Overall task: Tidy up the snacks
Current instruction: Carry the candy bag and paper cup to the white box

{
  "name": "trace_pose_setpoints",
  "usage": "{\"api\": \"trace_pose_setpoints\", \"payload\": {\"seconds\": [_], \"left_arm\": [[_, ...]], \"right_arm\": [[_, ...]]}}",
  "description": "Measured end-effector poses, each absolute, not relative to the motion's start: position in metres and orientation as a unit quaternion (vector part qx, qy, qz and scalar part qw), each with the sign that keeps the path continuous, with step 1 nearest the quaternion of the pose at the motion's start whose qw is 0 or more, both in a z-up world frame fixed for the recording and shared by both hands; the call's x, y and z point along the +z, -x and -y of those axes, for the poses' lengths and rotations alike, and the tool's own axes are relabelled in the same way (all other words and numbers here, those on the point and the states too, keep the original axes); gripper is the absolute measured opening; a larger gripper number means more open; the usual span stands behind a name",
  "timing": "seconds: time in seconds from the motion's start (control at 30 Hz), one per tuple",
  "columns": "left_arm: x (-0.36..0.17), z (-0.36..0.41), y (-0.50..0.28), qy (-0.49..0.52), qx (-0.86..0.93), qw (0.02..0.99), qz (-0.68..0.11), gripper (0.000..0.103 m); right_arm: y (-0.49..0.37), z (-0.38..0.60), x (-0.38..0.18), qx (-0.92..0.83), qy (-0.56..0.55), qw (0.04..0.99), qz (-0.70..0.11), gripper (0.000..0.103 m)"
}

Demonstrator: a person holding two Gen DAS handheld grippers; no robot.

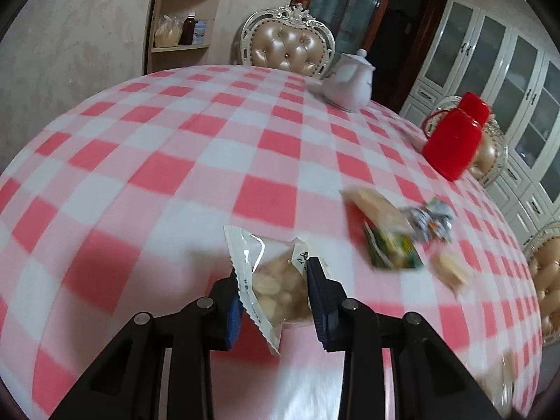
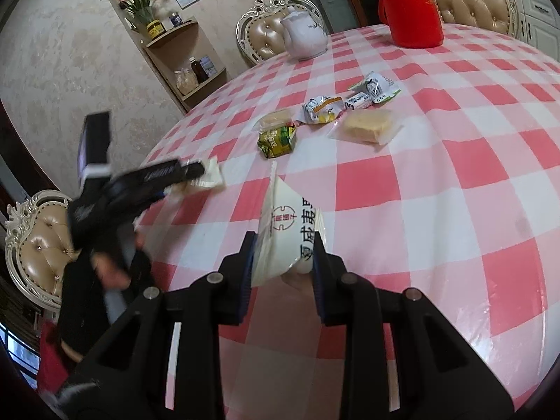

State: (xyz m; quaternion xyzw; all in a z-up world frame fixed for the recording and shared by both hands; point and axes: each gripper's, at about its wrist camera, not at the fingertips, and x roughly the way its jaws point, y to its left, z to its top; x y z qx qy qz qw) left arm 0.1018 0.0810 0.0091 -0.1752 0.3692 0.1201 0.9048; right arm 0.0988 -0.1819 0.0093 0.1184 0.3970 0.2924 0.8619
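My left gripper [image 1: 273,280] is shut on a clear packet of pale biscuits [image 1: 276,285] and holds it above the checked tablecloth [image 1: 168,147]. My right gripper [image 2: 283,248] is shut on a white packet with red and black print [image 2: 292,231]. In the right wrist view the left gripper [image 2: 196,178] appears at the left, holding its packet [image 2: 213,175]. A cluster of snacks lies mid-table: a green packet [image 2: 276,138], a clear-wrapped yellow cake [image 2: 367,126], a silver packet [image 2: 322,108] and a white-green packet [image 2: 376,89]. The left wrist view shows them blurred, with the green packet [image 1: 392,250] nearest.
A white teapot [image 1: 350,84] and a red thermos [image 1: 455,140] stand at the table's far side. Padded chairs [image 1: 290,45] surround the table. A corner shelf [image 2: 189,66] with jars stands by the wall. A glass dish rim [image 1: 507,385] shows at the right edge.
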Motion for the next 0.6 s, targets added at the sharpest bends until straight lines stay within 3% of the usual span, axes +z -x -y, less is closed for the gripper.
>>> {"api": "trace_pose_setpoints", "payload": {"seconds": [0.6], "left_arm": [[0.026,-0.067,0.039,0.183,0.139,0.923,-0.308,0.034]], "right_arm": [[-0.071,0.169,0.012,0.323,-0.123,0.860,-0.374,0.033]]}}
